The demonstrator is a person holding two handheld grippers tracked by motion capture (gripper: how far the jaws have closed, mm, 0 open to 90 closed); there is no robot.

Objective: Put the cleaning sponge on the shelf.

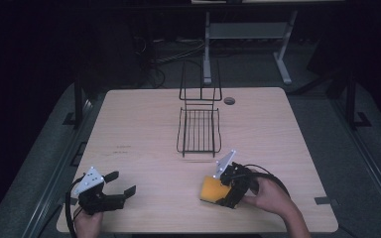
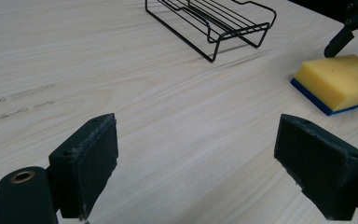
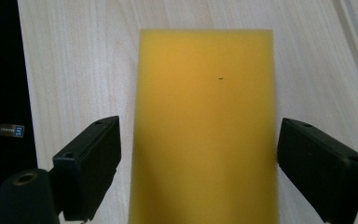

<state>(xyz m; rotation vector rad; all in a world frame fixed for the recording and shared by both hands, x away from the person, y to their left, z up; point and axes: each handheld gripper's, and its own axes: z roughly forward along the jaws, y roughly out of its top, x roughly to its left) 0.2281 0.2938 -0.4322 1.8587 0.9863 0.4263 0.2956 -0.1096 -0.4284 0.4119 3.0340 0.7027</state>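
Note:
A yellow sponge point(image 1: 210, 190) with a blue underside lies flat on the wooden table point(image 1: 139, 129) near its front right. My right gripper point(image 1: 218, 191) stands open over it, one jaw on each long side. In the right gripper view the sponge point(image 3: 205, 126) runs up between the jaws of the right gripper point(image 3: 198, 158); the right jaw is at its edge and the left jaw stands a little off. My left gripper point(image 1: 123, 182) is open at the front left with nothing between its fingers. The left gripper view looks past the left gripper point(image 2: 196, 163) to the sponge point(image 2: 338, 79).
A black wire rack point(image 1: 199, 130) with an upright back stands at the table's middle, also the rack point(image 2: 214, 18) far ahead in the left gripper view. A round cable hole point(image 1: 229, 100) sits near the far edge. Dark floor and a desk frame point(image 1: 207, 49) lie beyond.

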